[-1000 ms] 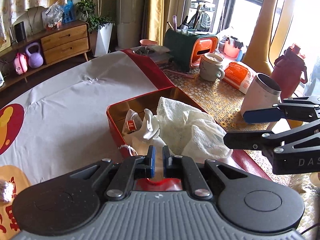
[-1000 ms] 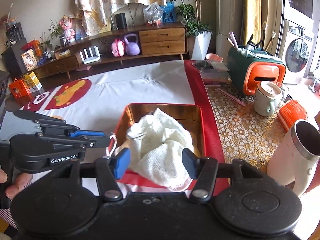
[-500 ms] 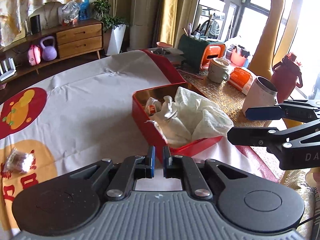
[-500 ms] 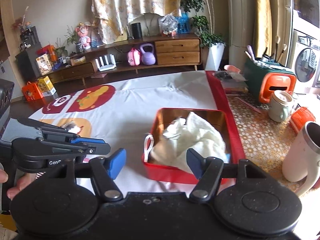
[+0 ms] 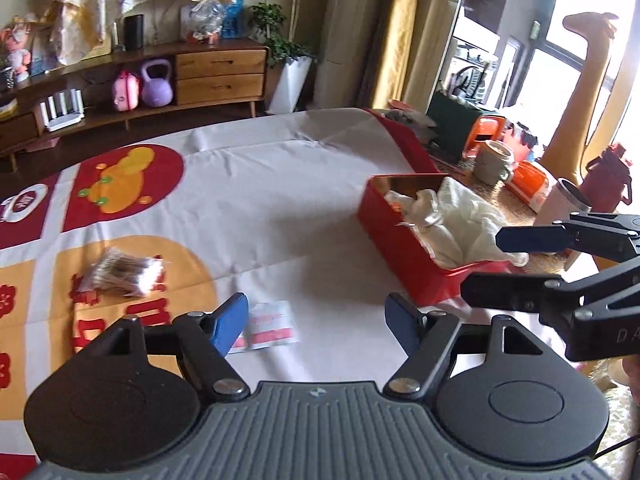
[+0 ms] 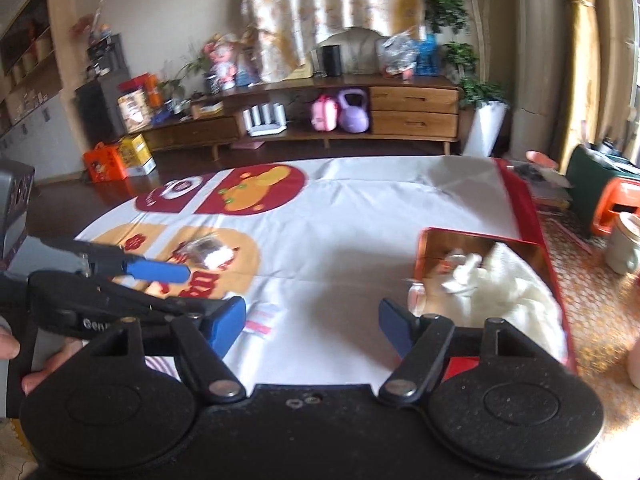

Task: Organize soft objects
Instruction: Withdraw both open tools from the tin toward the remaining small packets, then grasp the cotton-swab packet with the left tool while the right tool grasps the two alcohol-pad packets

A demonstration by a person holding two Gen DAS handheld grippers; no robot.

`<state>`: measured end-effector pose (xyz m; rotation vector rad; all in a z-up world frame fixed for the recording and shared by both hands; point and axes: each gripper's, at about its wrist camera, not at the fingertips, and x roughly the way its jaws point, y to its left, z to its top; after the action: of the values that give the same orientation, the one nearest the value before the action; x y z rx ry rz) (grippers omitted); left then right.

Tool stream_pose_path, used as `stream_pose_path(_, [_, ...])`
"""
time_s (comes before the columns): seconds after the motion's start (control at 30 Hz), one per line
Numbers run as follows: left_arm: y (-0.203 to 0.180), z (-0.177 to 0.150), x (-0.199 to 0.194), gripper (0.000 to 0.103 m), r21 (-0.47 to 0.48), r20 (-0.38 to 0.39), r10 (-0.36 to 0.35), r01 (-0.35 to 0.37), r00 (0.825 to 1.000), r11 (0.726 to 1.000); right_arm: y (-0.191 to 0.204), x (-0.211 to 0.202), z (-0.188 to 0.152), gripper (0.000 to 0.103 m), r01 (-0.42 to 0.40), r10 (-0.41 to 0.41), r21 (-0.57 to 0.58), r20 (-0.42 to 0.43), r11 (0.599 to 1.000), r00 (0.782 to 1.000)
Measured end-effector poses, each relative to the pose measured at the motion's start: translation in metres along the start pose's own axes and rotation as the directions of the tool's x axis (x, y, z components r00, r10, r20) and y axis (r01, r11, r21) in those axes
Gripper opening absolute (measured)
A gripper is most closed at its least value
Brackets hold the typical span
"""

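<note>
A red tin [image 5: 400, 256] holds crumpled white cloths [image 5: 460, 224] at the right of the white tablecloth [image 5: 280, 200]. My left gripper [image 5: 316, 324] hovers over the cloth to the left of the tin, its jaws opening, with nothing between them. A small white and pink packet [image 5: 268, 326] lies flat just past its left finger. A clear bag of cotton swabs [image 5: 124, 274] lies further left. My right gripper [image 6: 310, 324] hangs beside the tin [image 6: 460, 244], its jaws opening and empty. It shows the cloths [image 6: 516, 292], the packet [image 6: 262, 318] and the left gripper [image 6: 180, 290].
Right of the tin, on a patterned mat, stand a mug [image 5: 494, 162], a white tumbler [image 5: 560, 204], a red bottle [image 5: 608, 178], an orange packet [image 5: 530, 182] and a green and orange utensil holder [image 5: 460, 132]. A wooden sideboard [image 6: 412, 110] runs along the far wall.
Both grippers have drawn back and to the left, away from the tin. The left jaws went from shut to wide open; the right jaws widened. The packet and swab bag came into view.
</note>
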<state>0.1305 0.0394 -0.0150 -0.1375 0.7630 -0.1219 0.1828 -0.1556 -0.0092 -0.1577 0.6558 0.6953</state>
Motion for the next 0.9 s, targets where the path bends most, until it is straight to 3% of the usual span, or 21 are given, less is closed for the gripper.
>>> stream_pose_path(0.3, [0.064, -0.009, -0.012, 0.085, -0.046, 0.017, 0.085, -0.084, 0.996, 0.995, 0.046, 0.048, 0.002, 0.087, -0.104, 0.095, -0.114, -0.078, 0.988, 0.992])
stream_pose_path(0.43, [0.090, -0.010, -0.004, 0.091, -0.086, -0.001, 0.111, -0.110, 0.994, 0.990, 0.060, 0.071, 0.002, 0.099, -0.147, 0.130, -0.163, -0.111, 0.976, 0.985])
stream_pose_path(0.53, [0.105, -0.012, 0.006, 0.098, -0.077, -0.015, 0.158, -0.159, 0.987, 0.984, 0.068, 0.088, -0.001, 0.100, -0.168, 0.142, -0.201, -0.136, 0.965, 0.980])
stream_pose_path(0.73, [0.134, -0.017, 0.028, 0.101, -0.133, -0.026, 0.170, -0.172, 0.985, 0.976, 0.074, 0.126, -0.003, 0.100, -0.208, 0.161, -0.237, -0.201, 0.949, 0.966])
stream_pose_path(0.9, [0.151, -0.015, 0.047, 0.101, -0.188, -0.037, 0.197, -0.201, 0.980, 0.961, 0.067, 0.152, -0.008, 0.100, -0.186, 0.148, -0.155, -0.230, 0.970, 0.962])
